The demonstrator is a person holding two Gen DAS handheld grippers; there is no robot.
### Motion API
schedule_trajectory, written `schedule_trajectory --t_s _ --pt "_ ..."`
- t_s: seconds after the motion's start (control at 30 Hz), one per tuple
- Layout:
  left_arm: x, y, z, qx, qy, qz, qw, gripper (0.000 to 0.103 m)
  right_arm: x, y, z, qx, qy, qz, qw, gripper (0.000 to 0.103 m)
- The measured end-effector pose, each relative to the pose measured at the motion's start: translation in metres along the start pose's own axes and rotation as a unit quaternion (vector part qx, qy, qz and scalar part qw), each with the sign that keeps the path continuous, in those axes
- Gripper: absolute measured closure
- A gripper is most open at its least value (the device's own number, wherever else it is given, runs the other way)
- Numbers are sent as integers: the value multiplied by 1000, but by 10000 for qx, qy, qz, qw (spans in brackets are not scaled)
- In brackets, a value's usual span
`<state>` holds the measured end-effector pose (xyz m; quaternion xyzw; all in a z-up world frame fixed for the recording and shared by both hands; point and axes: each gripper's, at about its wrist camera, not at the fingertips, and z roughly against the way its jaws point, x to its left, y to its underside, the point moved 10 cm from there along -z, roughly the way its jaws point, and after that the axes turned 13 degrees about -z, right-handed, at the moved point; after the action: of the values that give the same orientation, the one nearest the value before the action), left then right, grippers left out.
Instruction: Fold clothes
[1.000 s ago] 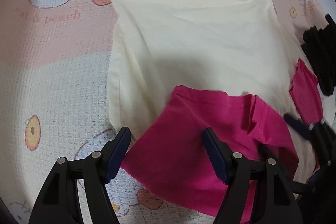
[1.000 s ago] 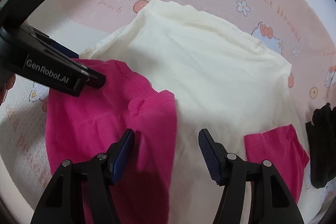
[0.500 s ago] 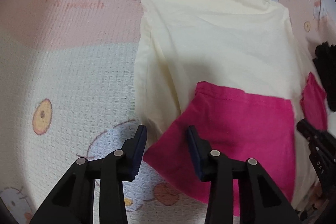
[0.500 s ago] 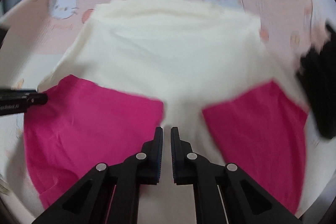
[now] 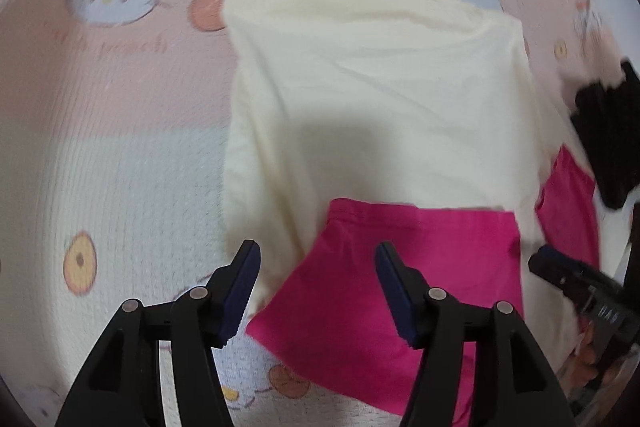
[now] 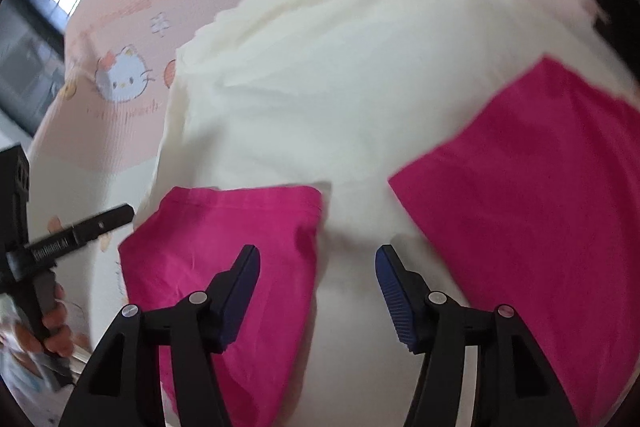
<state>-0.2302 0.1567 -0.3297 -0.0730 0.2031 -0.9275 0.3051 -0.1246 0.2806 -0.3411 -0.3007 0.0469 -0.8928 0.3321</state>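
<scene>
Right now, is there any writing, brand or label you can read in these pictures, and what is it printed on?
"GenRobot.AI": white letters on the black arm of the left claw, seen from the right wrist view; blurred, only just readable.
Pink script on the bedsheet beneath the cartoon cat: too blurred to read.
White marks on the right claw: too small to read.
Cream and pink shirt: no writing visible.

Cartoon-cat print blanket (image 5: pixel 120 115)

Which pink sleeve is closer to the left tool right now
The left pink sleeve, folded over the cream shirt. It lies partly between the open left tool; the other pink sleeve lies far off, beside the black garment.
</scene>
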Motion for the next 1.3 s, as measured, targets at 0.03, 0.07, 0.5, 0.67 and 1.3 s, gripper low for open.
schedule_trajectory --t_s 0.03,0.07,0.5,0.67,1.3 --pt "-5 -3 -3 22 1 -103 9999 46 -2 2 -1 58 -69 -109 9999 43" --pt "-8 -6 -5 42 1 -200 9998 46 -2 5 -4 150 -169 -188 9996 43" --pt "-32 -14 -50 245 756 -552 9953 46 25 20 -29 956 -1787 -680 9769 42" --pt "-23 -8 -62 448 625 -658 9949 46 28 15 -34 1065 -2115 -1016 9662 42" --pt "-30 -12 -54 171 1852 656 9804 0 61 17 -37 842 -2090 -492 9730 1"
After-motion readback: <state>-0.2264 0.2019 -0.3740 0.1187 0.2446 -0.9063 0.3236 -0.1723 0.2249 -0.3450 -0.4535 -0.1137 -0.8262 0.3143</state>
